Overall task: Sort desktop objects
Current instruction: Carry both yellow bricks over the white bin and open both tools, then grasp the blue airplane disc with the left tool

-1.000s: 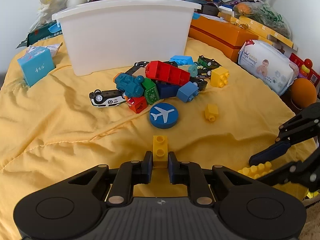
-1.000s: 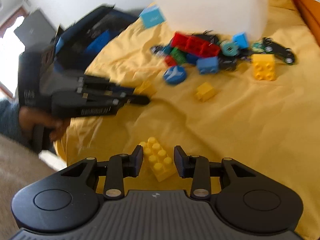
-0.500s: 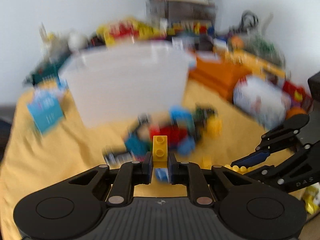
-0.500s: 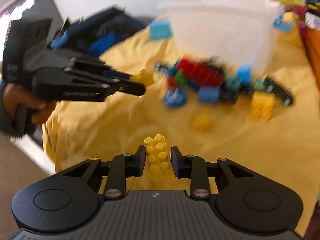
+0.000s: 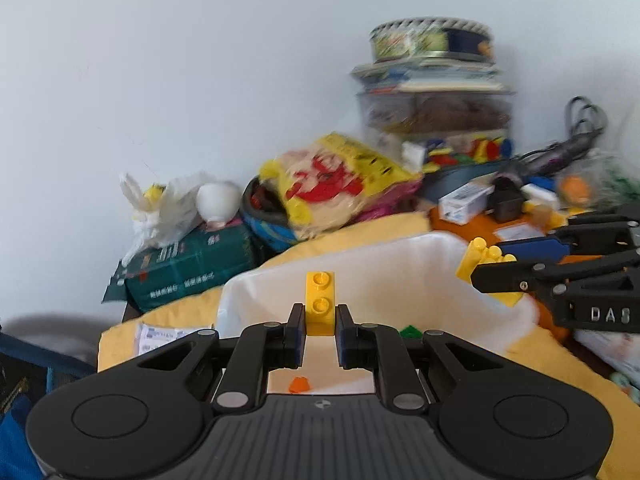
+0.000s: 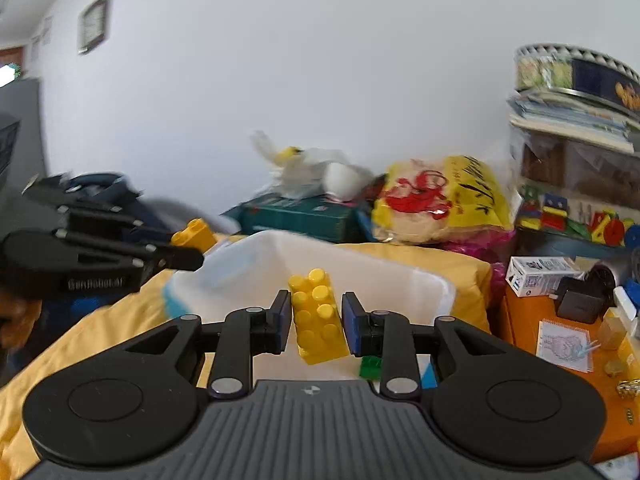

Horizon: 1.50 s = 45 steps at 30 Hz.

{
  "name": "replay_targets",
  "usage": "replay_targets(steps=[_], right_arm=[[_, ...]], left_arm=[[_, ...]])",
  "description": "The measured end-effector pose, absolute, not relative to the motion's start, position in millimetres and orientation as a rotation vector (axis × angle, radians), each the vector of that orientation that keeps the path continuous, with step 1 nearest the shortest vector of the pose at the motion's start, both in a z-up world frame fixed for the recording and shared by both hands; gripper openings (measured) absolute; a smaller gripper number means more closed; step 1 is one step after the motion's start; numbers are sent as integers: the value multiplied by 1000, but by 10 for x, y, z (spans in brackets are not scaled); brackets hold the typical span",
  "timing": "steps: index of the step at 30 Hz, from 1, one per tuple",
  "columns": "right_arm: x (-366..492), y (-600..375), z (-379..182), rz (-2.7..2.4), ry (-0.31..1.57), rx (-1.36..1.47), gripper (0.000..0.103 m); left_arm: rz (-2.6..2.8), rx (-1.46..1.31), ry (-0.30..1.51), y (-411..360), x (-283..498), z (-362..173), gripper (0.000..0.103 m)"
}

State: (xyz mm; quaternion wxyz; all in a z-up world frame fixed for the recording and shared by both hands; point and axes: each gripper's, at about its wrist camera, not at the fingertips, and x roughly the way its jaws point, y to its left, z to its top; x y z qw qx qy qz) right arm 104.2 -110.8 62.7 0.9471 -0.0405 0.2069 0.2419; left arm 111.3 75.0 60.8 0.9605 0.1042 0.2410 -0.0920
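Left wrist view: the left gripper (image 5: 319, 330) points slightly downward over the white plastic bin (image 5: 516, 322), its jaws clamped on a small yellow brick (image 5: 319, 300) that stands upright with 2 round studs facing the camera. From the right edge the right gripper (image 5: 486, 259) reaches level over the bin's far rim, grasping a larger yellow brick (image 5: 482, 258). In the right wrist view that larger brick (image 6: 318, 316) is a glossy, studded block, tilted between blue-faced pads (image 6: 351, 322) that press its sides. The right jaws have just been closing, with the brick between them.

The bin is smooth, thin-walled and rounded at the corners; a green piece (image 5: 411, 332) and an orange piece (image 5: 299, 385) lie on its floor. It sits on a rumpled yellow cloth (image 5: 548, 364). Behind its far rim crowd a dark green box (image 5: 192, 268), a yellow bag (image 5: 340, 184) and a stack of containers (image 5: 434, 92) against the white wall. Above the bin the space is open.
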Motion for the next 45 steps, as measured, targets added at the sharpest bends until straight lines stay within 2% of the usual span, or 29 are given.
replay_targets(steps=[7, 9, 13, 15, 19, 25, 30, 45], right_arm=[[1315, -955, 340, 407, 501, -68, 35], [1222, -1002, 386, 428, 479, -42, 38], [985, -1068, 445, 447, 445, -33, 39], [857, -1091, 447, 472, 446, -37, 39], [576, -1187, 293, 482, 502, -59, 49], [376, -1267, -176, 466, 680, -40, 49], [286, -1287, -399, 462, 761, -65, 50], [172, -1390, -555, 454, 796, -89, 50]], left_arm=[[-135, 196, 552, 755, 1412, 427, 31], [-140, 196, 524, 759, 1282, 490, 45], [-167, 175, 484, 746, 888, 557, 47], [-172, 163, 492, 753, 673, 508, 52], [-191, 103, 540, 773, 260, 265, 53], [-190, 63, 717, 706, 5, -258, 53], [-206, 64, 787, 675, -93, -503, 53], [-204, 81, 823, 616, -185, -620, 53]])
